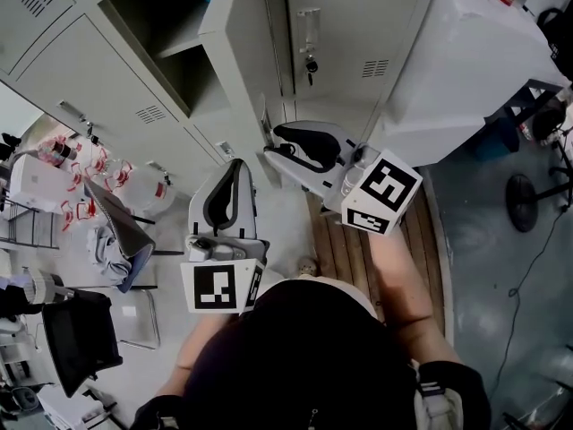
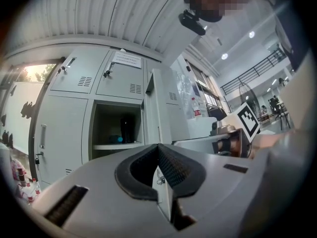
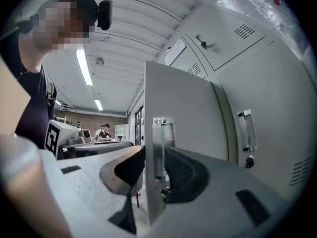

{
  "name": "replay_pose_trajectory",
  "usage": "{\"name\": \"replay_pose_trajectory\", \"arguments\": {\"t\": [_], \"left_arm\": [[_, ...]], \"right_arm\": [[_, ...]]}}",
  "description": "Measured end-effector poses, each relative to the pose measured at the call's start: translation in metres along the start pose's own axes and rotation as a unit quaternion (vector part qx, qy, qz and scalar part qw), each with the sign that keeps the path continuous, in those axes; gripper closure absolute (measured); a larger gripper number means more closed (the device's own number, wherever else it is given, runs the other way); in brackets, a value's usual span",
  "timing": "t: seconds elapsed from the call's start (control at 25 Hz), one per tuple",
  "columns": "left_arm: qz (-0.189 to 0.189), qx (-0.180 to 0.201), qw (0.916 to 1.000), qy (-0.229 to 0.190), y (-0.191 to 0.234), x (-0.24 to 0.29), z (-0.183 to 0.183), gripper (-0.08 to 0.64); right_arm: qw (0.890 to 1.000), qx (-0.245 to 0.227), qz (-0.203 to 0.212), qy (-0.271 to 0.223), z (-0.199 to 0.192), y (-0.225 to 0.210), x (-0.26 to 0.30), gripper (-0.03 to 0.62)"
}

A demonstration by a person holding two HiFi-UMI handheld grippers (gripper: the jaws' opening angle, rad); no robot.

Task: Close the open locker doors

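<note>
Right claw (image 3: 154, 155) straddles the free edge of the open door (image 3: 183, 113). Its pads sit against both faces beside the latch plate (image 3: 159, 148), and it stands fairly wide because the folded edge fills it. A hold at this edge, farthest from the hinge, gives the most leverage for the swing, in my judgement.

In the head view the same claw (image 1: 279, 148) points roughly level at the door (image 1: 243, 34), which stands out nearly square to the locker (image 1: 201, 79) front.

Left claw (image 2: 158, 148) is closed tip to tip on nothing. It is parked beside the right one, clear of the door's path, and faces the open compartment, where a shelf (image 2: 116, 146) shows.

Door not yet closed. Neighbouring doors appear shut.

Next step, as judged: swing the door toward the frame and release before the claw is trapped.
</note>
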State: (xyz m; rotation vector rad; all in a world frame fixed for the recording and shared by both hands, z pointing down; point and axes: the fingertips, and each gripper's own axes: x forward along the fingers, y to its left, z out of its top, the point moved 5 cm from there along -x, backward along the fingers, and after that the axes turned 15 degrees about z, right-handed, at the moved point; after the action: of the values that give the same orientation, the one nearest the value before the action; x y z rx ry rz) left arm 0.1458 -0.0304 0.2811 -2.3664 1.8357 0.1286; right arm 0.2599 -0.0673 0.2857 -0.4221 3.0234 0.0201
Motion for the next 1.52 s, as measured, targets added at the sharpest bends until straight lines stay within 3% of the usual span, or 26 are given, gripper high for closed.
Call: {"name": "replay_pose_trajectory", "arguments": {"t": [0.88,1.52], "left_arm": [[0.054,-0.007,0.9985,0.013,0.049,0.002,-0.008,0.56],[0.046,0.004,0.9988,0.015,0.109,0.037,-0.008,0.56]], "right_arm": [[0.999,0.02,0.036,-0.002,-0.005,-0.007,0.06,0.48],[1.0,0.014,0.017,-0.005,-0.012,-0.025,0.126,0.492]]}}
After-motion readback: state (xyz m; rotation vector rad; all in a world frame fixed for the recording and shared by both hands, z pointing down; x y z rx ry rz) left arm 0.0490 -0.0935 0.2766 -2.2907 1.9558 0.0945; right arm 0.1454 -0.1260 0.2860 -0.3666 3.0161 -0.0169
